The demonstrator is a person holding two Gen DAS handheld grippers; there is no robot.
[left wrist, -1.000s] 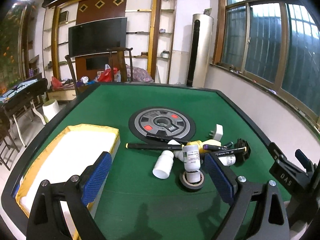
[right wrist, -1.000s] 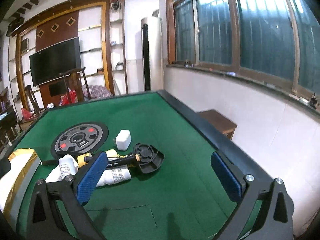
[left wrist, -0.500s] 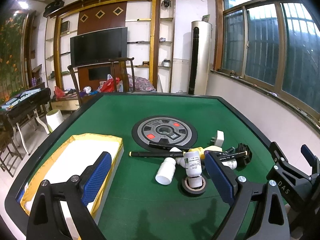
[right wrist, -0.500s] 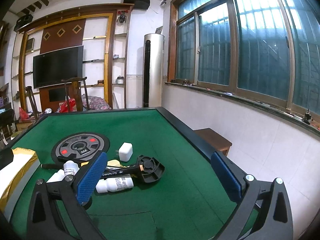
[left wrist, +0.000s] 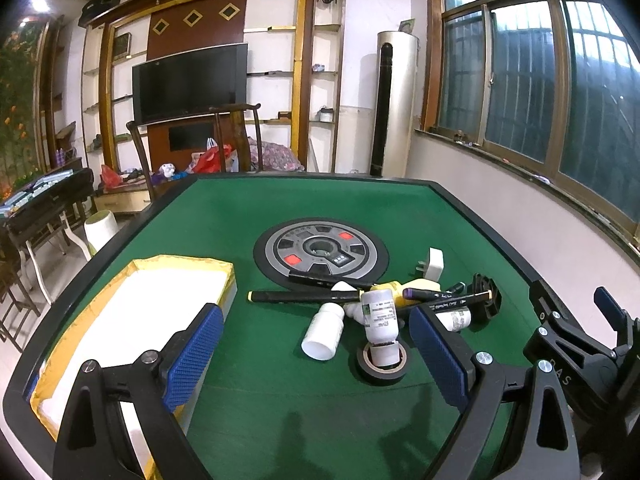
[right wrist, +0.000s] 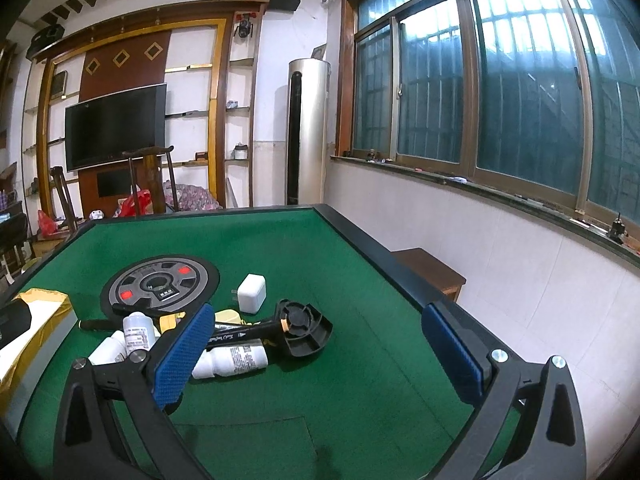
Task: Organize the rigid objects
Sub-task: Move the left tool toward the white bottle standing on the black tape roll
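Left wrist view: my left gripper (left wrist: 314,354) hangs above the green table (left wrist: 256,208) with its blue pads spread wide and nothing between them. To its left lies a white tray (left wrist: 132,312) with a yellow rim, near the table's edge. Ahead sits the heap I am sorting — a white bottle (left wrist: 323,332) lying on its side, a second labelled bottle (left wrist: 379,322) with its end resting in a roll of black tape (left wrist: 382,364), and black pens (left wrist: 304,297) crossed over both. Just behind the heap is the round grey dial (left wrist: 320,249) set in the table, and a white plug (left wrist: 434,264) rests beside it. My right gripper (left wrist: 576,320) shows at the right edge.

In the right wrist view, my right gripper (right wrist: 316,354) is also spread wide and empty. A black round part (right wrist: 304,326) lies just right of the pens, touching one, and a third bottle (right wrist: 232,360) lies in front of them — partly hidden by my left pad.
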